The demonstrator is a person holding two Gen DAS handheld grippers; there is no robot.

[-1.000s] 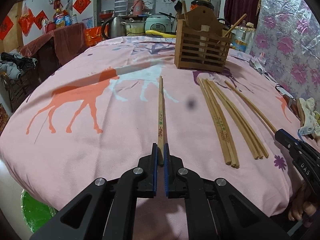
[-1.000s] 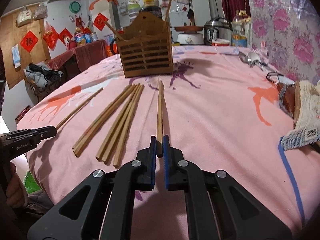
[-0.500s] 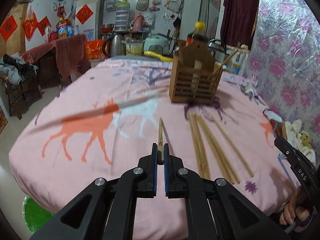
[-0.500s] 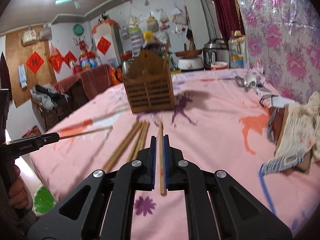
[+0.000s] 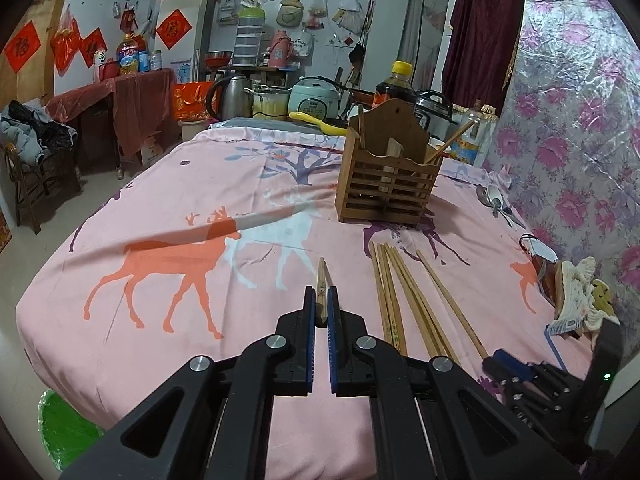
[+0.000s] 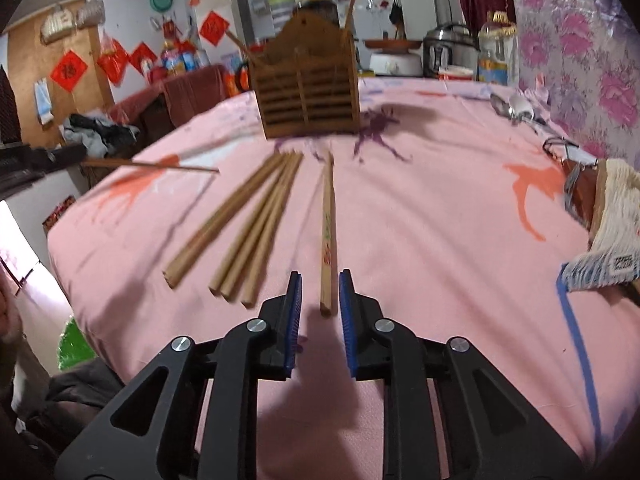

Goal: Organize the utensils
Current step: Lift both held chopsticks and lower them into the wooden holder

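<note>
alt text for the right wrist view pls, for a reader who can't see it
The right gripper is open around the near end of a single chopstick lying on a pink tablecloth. More chopsticks lie to its left, and a wooden utensil holder stands beyond them.

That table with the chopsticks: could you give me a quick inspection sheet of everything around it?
Surface: pink deer-print cloth over the table.
Job's things: wooden holder upright, a few sticks inside; loose chopsticks lying in front of it.
Clutter: spoons, a towel.
Grippers: left claw shut on a chopstick; right claw open, a chopstick lying between its jaws.
Cables: nothing seen.
Surroundings: kettle, rice cooker, floral wall.
</note>
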